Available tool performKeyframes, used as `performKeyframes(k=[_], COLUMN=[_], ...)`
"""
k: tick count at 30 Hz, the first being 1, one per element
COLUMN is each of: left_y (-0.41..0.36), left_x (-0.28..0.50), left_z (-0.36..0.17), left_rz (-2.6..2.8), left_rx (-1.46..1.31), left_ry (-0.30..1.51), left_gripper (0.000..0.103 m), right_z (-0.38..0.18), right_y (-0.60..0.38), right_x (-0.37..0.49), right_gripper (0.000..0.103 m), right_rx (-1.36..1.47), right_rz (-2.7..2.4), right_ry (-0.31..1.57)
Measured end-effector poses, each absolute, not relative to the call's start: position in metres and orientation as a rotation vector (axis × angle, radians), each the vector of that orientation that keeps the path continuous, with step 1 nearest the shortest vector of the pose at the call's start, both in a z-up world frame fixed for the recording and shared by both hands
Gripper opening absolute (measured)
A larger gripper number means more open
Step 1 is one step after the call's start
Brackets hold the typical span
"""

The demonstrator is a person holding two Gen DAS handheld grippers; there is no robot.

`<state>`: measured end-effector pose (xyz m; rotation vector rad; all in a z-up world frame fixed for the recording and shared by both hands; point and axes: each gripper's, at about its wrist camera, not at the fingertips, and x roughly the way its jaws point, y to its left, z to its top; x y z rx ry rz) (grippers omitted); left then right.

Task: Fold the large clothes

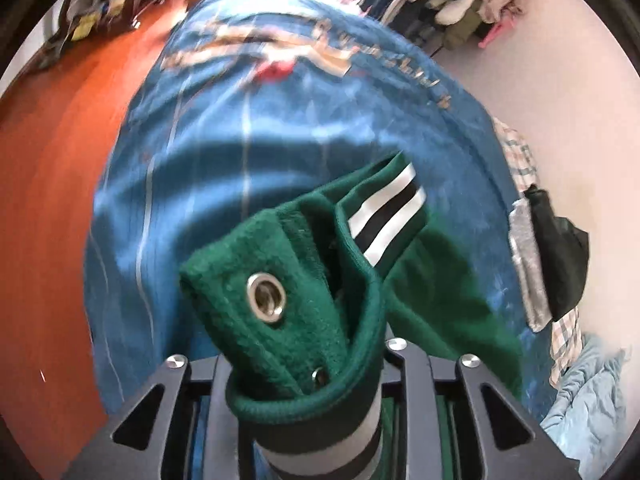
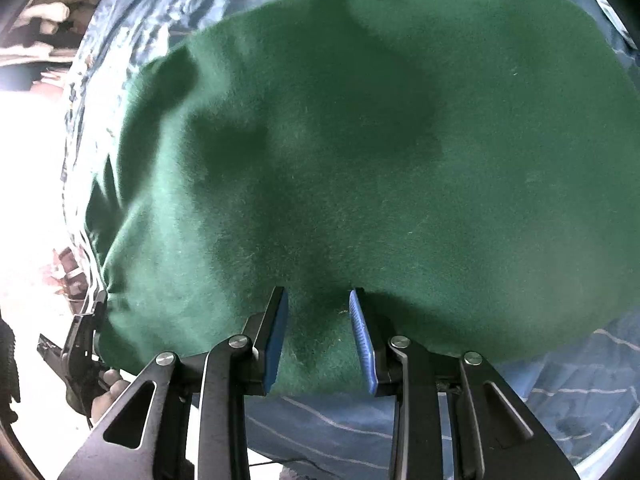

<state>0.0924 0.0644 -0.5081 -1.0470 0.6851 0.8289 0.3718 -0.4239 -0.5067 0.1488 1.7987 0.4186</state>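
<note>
A dark green jacket (image 2: 360,160) lies spread over a blue bedspread (image 2: 560,400). In the left wrist view my left gripper (image 1: 308,364) is shut on a bunched edge of the jacket (image 1: 440,300), and the cloth hides its fingertips. That edge carries a metal snap (image 1: 266,297) and a white-and-black striped rib (image 1: 388,216), and it hangs above the bedspread (image 1: 240,120). My right gripper (image 2: 320,320) is shut on the jacket's near edge, with a thick fold of cloth between its blue pads (image 2: 280,332). The left gripper (image 2: 100,308) also shows at the jacket's left corner, with a hand behind it.
An orange-red floor (image 1: 52,200) runs along the bed's left side, with bags (image 1: 92,8) at its far end. A heap of clothes (image 1: 460,0) sits at the back right. Dark and checked garments (image 1: 560,252) and a light blue cloth (image 1: 588,392) lie off the bed's right edge.
</note>
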Motion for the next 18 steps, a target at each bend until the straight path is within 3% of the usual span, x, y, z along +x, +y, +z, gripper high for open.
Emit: performKeyframes(k=[10, 14, 18], left_y=[0.111, 0.042, -0.071], left_x=[0.154, 0.212, 0.265], left_z=[-0.354, -0.319, -0.331], left_rz=[0.694, 0.431, 0.147], left_rx=[-0.561, -0.440, -0.390], left_ry=[0.597, 0.637, 0.744], left_gripper=[0.018, 0.017, 0.016], right_z=[-0.471, -0.472, -0.474], right_y=[-0.472, -0.505, -0.547], right_x=[0.369, 0.363, 0.352], right_gripper=[0.040, 0.041, 0.041], right_rx=[0.406, 0.463, 0.516], right_rz=[0.409, 0.335, 0.240], right_ry=[1.753, 1.747, 1.733])
